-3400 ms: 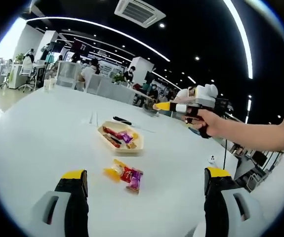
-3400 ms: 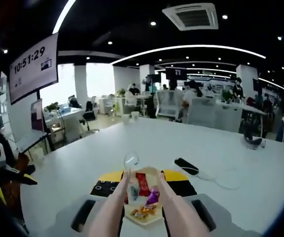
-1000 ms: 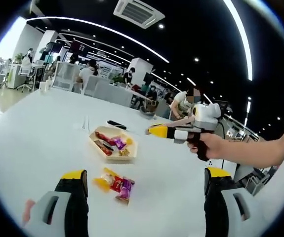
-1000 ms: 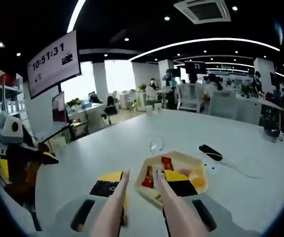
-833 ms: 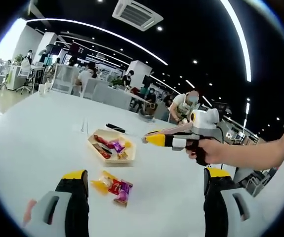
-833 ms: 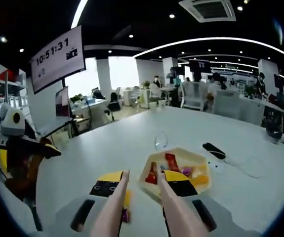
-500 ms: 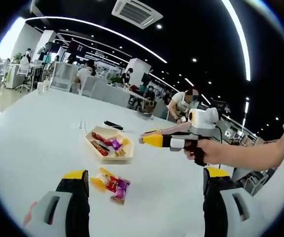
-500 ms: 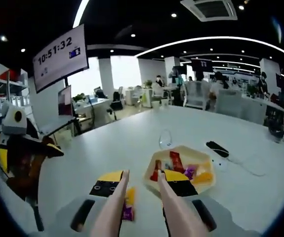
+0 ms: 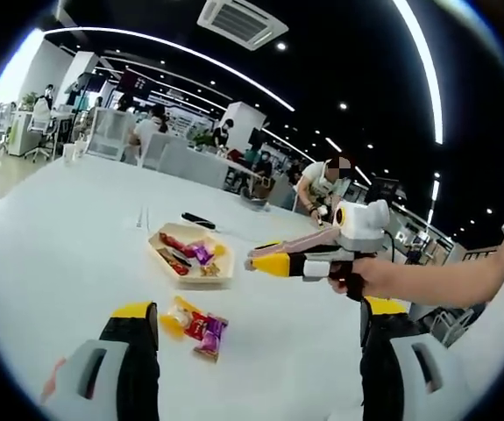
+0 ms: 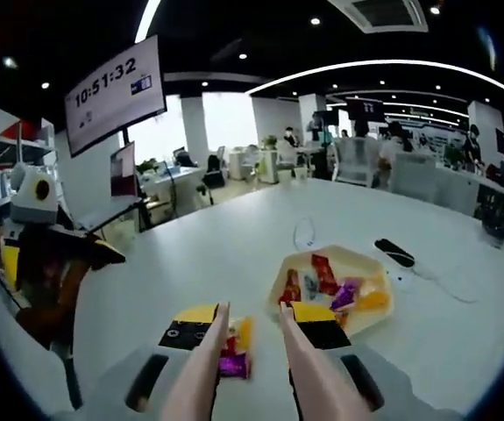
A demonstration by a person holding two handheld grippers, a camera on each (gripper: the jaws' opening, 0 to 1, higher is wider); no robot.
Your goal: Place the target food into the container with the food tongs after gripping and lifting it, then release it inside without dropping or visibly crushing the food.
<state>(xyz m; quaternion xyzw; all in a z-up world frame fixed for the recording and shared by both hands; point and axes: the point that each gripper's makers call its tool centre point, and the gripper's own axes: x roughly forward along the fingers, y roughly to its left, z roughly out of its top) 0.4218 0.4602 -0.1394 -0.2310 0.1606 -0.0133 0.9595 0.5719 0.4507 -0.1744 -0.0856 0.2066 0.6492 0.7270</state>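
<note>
From my left gripper view I look across a broad, smooth white desk (image 9: 50, 237) whose near edge curves under me; my left gripper (image 9: 256, 338) has its two grey, yellow-capped jaws spread wide apart with nothing between them. Just ahead of them lies a small heap of wrapped candies (image 9: 193, 324), crinkly foil in yellow, red and purple, resting loose on the desk near its near edge. Beyond it, toward the middle of the desk, sits the container (image 9: 227, 278), a shallow pale tray with angled, hexagon-like walls, holding more glossy wrapped sweets. The right gripper (image 9: 250, 261) comes in from the right, held in a hand (image 9: 363, 275), hanging above the desk past the heap. In my right gripper view the right gripper (image 10: 253, 326) carries the food tongs (image 10: 308, 368), two long pale smooth arms clamped between the black-and-yellow jaws; their tips stand apart, and the candy heap (image 10: 232, 351) shows between them on the desk, the tray (image 10: 383, 319) just to its right. A dark flat device (image 10: 394, 253) lies behind the tray
</note>
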